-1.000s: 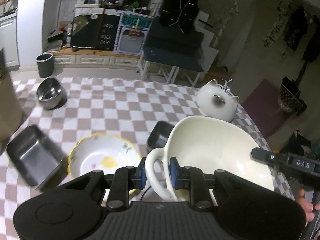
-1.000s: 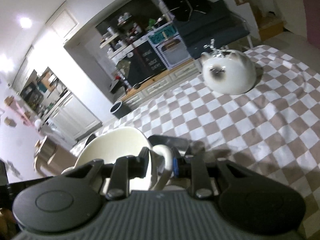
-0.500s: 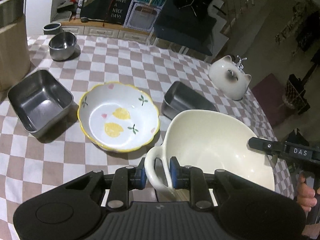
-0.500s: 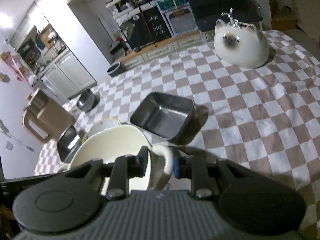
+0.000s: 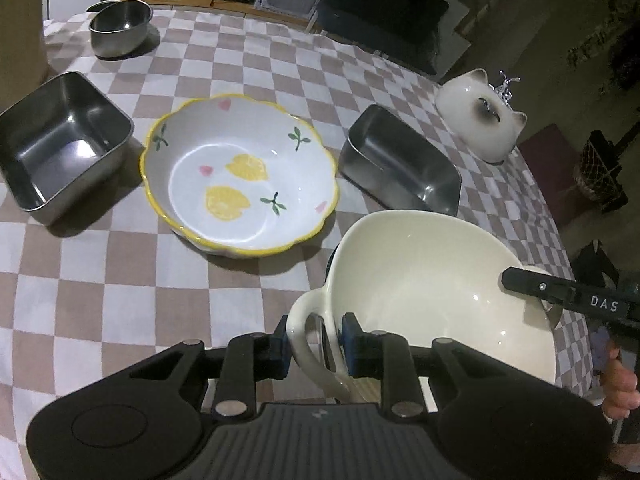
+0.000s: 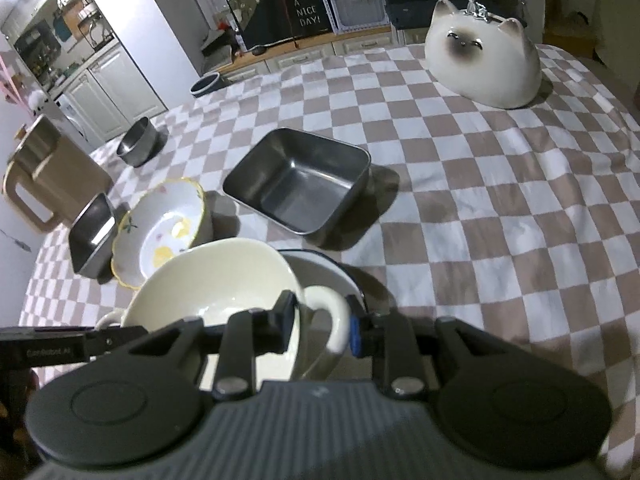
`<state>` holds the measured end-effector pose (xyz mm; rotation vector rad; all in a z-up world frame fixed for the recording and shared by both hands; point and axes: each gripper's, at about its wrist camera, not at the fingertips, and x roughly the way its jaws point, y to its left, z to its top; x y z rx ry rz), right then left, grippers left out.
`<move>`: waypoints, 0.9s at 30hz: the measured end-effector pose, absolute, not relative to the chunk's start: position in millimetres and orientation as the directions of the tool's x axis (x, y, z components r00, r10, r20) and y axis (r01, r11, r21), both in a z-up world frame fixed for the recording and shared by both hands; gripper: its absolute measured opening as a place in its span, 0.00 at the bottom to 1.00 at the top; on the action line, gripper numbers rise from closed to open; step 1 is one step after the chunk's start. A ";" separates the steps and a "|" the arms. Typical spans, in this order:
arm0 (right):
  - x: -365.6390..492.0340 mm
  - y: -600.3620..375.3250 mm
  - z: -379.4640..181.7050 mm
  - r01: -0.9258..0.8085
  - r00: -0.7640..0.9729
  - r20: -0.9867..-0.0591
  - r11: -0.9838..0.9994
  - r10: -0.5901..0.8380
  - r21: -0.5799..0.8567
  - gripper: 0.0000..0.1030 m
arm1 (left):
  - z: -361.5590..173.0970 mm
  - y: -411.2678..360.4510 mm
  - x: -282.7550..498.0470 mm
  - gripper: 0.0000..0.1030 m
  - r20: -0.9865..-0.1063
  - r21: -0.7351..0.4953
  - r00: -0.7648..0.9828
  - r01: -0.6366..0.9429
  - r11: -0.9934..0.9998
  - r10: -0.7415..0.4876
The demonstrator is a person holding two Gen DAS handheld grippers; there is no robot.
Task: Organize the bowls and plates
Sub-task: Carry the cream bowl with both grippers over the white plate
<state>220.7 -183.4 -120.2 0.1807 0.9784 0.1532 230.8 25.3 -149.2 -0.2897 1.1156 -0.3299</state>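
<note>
On the checked-cloth surface (image 5: 120,280), your large cream two-handled ceramic bowl (image 5: 432,288) sits at 5 o'clock over a blue-rimmed dish (image 6: 332,270), left hand-held gripper (image 5: 314,340) and right hand-held gripper (image 6: 320,320) each narrowly clamped on a handle, while the lemon-painted bowl (image 5: 240,176) at 12 o'clock and steel trays remain unstacked.

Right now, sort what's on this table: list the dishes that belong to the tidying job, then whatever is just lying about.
Job:
cream two-handled bowl, held by left gripper and right gripper
blue-rimmed dish under it
lemon bowl
two square steel trays
round steel bowl

Lying about:
cat-shaped ceramic
tan jug
checked tablecloth
</note>
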 end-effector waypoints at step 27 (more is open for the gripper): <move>228.3 -178.1 -134.3 -0.034 0.474 -0.868 0.988 0.151 0.154 0.34 | -160.7 8.3 234.5 0.29 -0.853 -0.337 0.370 0.146 0.930 -0.368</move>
